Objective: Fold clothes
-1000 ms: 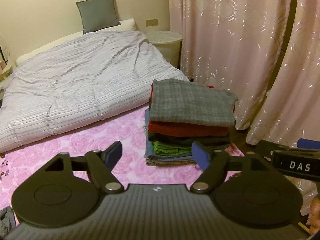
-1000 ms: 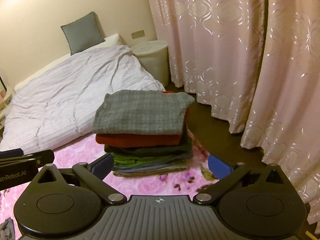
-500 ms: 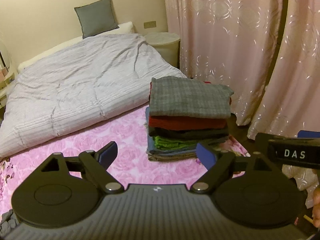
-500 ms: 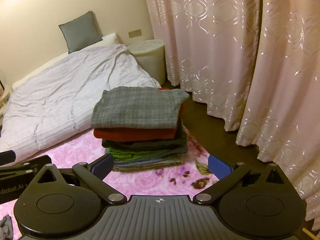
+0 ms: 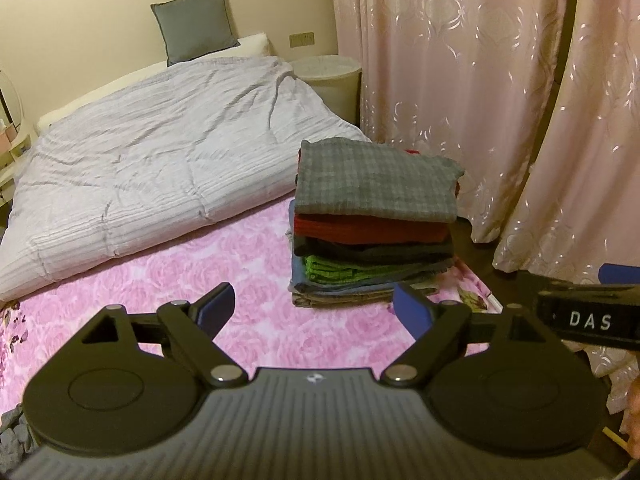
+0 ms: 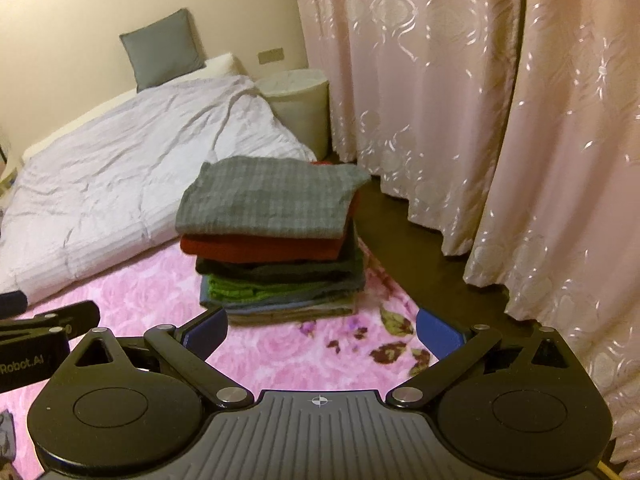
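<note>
A stack of folded clothes (image 5: 372, 224) (image 6: 276, 240) stands on the pink floral blanket (image 5: 200, 272) (image 6: 280, 356), near its right edge. A grey checked garment (image 5: 376, 184) (image 6: 268, 204) lies on top, with red, dark, green and blue pieces under it. My left gripper (image 5: 316, 312) hangs open in front of the stack, nothing between its blue pads. My right gripper (image 6: 320, 328) is open too, short of the stack and apart from it. Each gripper shows at the edge of the other's view. A scrap of grey cloth (image 5: 12, 436) (image 6: 6, 438) lies at the bottom left.
A crumpled white duvet (image 5: 160, 160) (image 6: 120, 176) covers the far half of the bed, with a grey cushion (image 5: 194, 16) at the wall. A pale round basket (image 5: 332, 80) (image 6: 300, 104) stands beside the bed. Pink curtains (image 5: 480, 80) (image 6: 480, 100) hang along the right, above dark floor (image 6: 420, 256).
Both grippers have drawn back a little from the stack, which looks smaller and farther. The left gripper's jaws stand wider than a second ago.
</note>
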A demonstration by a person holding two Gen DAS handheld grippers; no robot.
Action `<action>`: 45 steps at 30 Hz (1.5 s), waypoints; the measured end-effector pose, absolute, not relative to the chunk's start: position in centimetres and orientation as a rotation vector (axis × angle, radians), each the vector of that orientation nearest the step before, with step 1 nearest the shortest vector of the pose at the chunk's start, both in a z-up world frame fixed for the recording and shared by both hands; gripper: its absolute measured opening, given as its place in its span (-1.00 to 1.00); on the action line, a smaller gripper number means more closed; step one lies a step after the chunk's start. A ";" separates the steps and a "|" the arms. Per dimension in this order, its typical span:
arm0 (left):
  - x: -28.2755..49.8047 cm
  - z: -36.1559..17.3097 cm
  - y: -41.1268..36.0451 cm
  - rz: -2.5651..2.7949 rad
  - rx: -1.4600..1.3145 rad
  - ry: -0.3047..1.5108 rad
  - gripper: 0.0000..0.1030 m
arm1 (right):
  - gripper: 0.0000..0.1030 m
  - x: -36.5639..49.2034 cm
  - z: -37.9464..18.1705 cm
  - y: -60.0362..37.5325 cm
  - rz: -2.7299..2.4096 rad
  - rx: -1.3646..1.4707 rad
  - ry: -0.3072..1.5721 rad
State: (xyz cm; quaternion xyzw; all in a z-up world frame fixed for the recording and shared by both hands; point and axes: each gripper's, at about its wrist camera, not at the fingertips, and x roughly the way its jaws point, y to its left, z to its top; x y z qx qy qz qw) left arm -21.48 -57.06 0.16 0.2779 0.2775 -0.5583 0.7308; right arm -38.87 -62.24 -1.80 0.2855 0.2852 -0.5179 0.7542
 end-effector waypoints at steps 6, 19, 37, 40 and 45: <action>-21.6 -0.3 -56.7 -1.229 0.614 0.621 0.63 | 0.99 -38.8 -2.5 -61.7 -1.120 0.633 0.640; -21.8 -1.1 -56.9 -1.231 0.617 0.642 0.64 | 0.99 -38.7 -3.8 -62.1 -1.109 0.657 0.668; -21.6 -2.3 -57.9 -1.235 0.626 0.664 0.64 | 0.99 -38.4 -4.7 -62.8 -1.110 0.679 0.689; -21.6 -2.5 -58.2 -1.234 0.632 0.666 0.64 | 0.99 -38.4 -5.0 -63.0 -1.108 0.686 0.693; -21.6 -2.9 -58.6 -1.234 0.636 0.674 0.64 | 0.99 -38.5 -5.4 -63.4 -1.108 0.694 0.700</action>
